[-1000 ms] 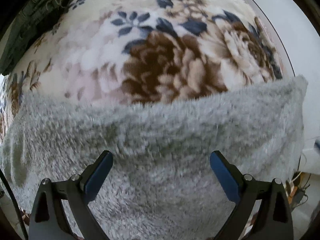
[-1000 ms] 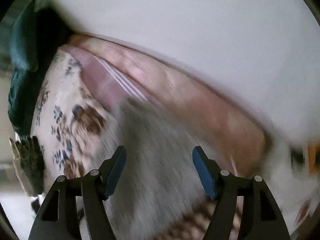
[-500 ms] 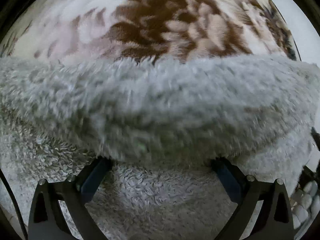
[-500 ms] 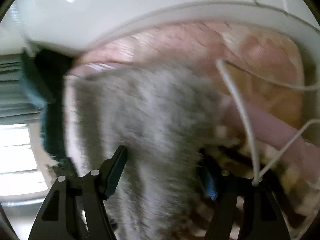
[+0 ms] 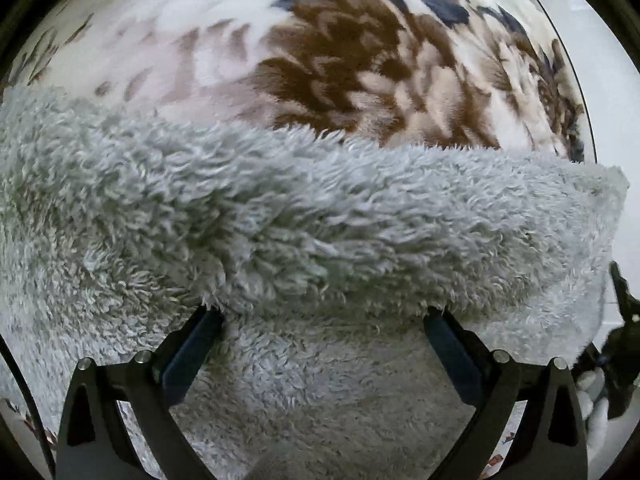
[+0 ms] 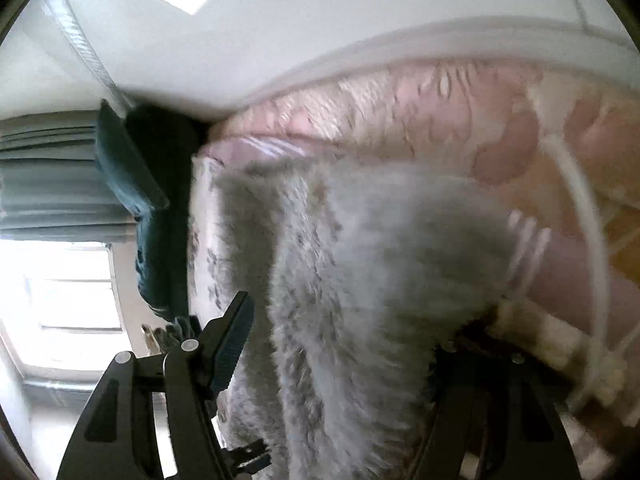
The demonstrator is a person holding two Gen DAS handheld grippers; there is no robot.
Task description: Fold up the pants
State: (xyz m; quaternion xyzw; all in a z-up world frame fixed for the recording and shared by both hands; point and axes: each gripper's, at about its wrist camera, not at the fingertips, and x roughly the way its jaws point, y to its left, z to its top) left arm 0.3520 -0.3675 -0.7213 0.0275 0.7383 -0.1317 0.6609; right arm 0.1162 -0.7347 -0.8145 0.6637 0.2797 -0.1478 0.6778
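The grey fleece pants (image 5: 320,208) lie on a floral plush blanket (image 5: 340,60) and fill the lower left wrist view. A thick folded edge of them runs across that view. My left gripper (image 5: 322,316) points down at them, open wide, and the fold's fringe hides both of its fingertips. In the right wrist view the pants (image 6: 360,260) rise as a blurred grey mass between the jaws of my right gripper (image 6: 344,324). Those jaws are closing. The left finger (image 6: 236,340) stands clear of the fleece, and the right finger is hidden behind it.
A pink quilt (image 6: 440,120) lies bunched beyond the pants against a white wall. A white cable (image 6: 592,220) loops over it at the right. A teal cushion (image 6: 132,184) and a bright window (image 6: 60,280) are at the left. The bed's edge (image 5: 580,80) curves along the right.
Both grippers have come down onto the pants. The fleece fold now covers the left fingertips, which were bare before. The right view has swung, and fleece now fills the space between its jaws.
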